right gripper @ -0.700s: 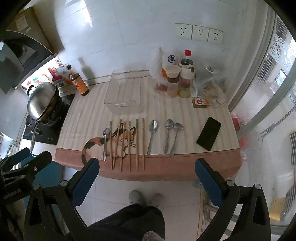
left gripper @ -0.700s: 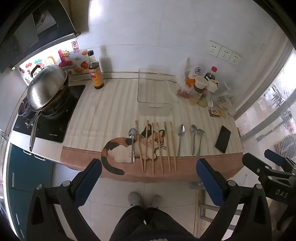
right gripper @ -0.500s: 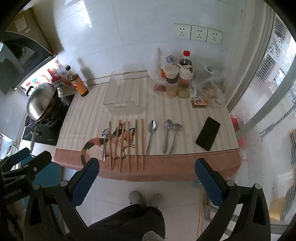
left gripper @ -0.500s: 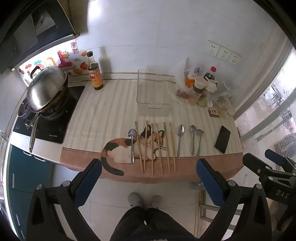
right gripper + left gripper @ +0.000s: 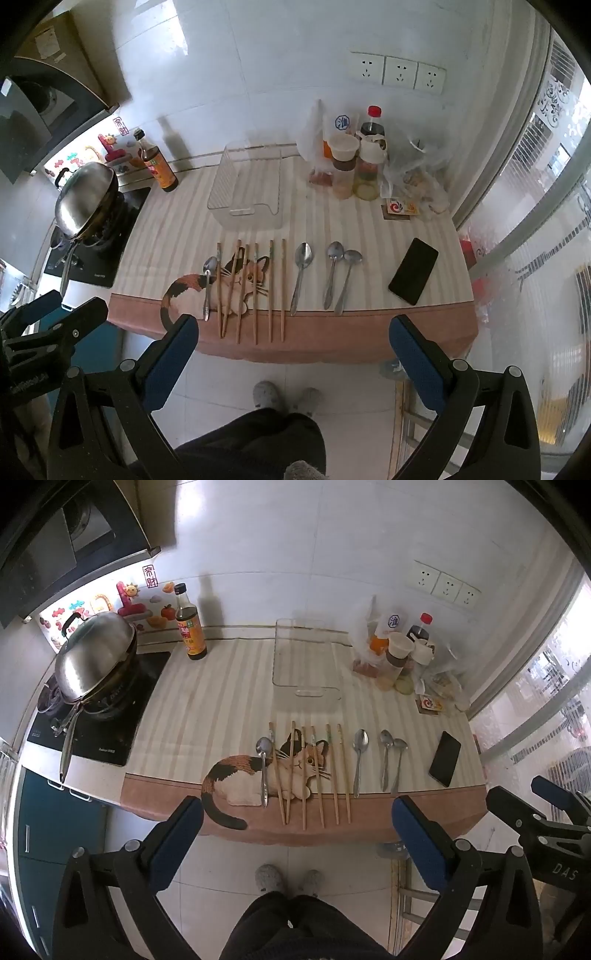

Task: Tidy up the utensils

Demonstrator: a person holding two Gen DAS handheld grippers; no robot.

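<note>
Several wooden chopsticks (image 5: 319,775) (image 5: 255,291) lie in a row near the counter's front edge, over a cat-shaped mat (image 5: 255,775) (image 5: 236,284). One spoon (image 5: 263,764) (image 5: 207,280) lies left of them, three spoons (image 5: 384,760) (image 5: 332,273) to the right. A clear plastic tray (image 5: 304,664) (image 5: 249,184) stands empty behind them. My left gripper (image 5: 295,834) and right gripper (image 5: 291,354) are both open and empty, held high above the floor in front of the counter.
A black phone (image 5: 445,758) (image 5: 413,270) lies at the counter's right. Jars, bottles and plastic bags (image 5: 402,653) (image 5: 365,166) crowd the back right. A sauce bottle (image 5: 190,627) (image 5: 157,166) and a lidded wok (image 5: 96,657) (image 5: 86,199) on a hob stand left.
Both views have drifted slightly; the counter sits a little lower and nearer in frame. No utensil has moved and both grippers stay open.
</note>
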